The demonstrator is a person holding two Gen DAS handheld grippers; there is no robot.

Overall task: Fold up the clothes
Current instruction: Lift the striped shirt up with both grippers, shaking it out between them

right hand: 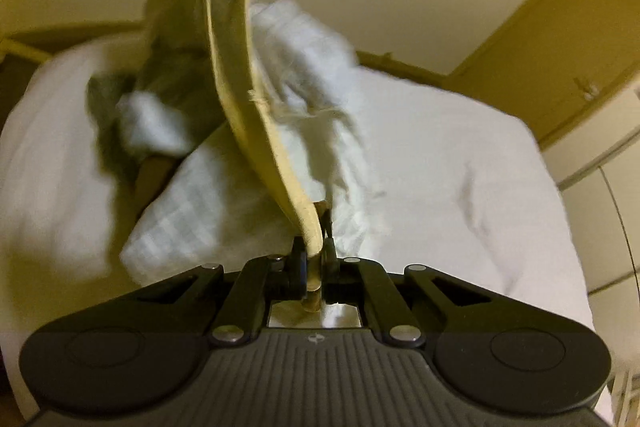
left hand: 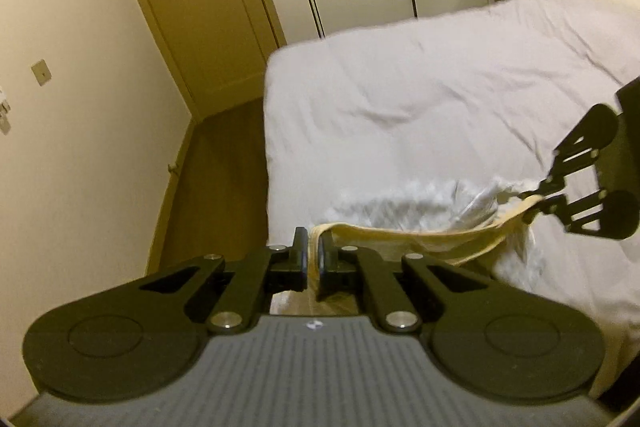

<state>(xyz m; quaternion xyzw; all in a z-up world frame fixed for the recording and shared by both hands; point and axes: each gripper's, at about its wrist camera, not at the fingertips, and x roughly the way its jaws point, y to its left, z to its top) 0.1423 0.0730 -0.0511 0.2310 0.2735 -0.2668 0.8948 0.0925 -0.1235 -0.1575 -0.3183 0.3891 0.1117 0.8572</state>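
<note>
The left tool point(left hand: 314, 259) is clamped on the pale-yellow band edging a white waffle-weave cloth garment point(left hand: 404, 211). That band stretches ahead-right to the right tool point(left hand: 534, 195), likewise pinched shut on it, above the white-sheeted bed point(left hand: 400, 87) beyond.

A white garment point(left hand: 404, 205) with a faint woven check and a pale yellow band point(left hand: 400, 237) along its edge. The band is stretched between the two pairs of jaws, one end pinched in the left jaws, the other in the right jaws, sagging slightly between them. The white cloth point(right hand: 304, 75) hangs bunched and blurred beyond and below the band point(right hand: 240, 99), its frayed threads trailing just ahead of the right jaws.
</note>
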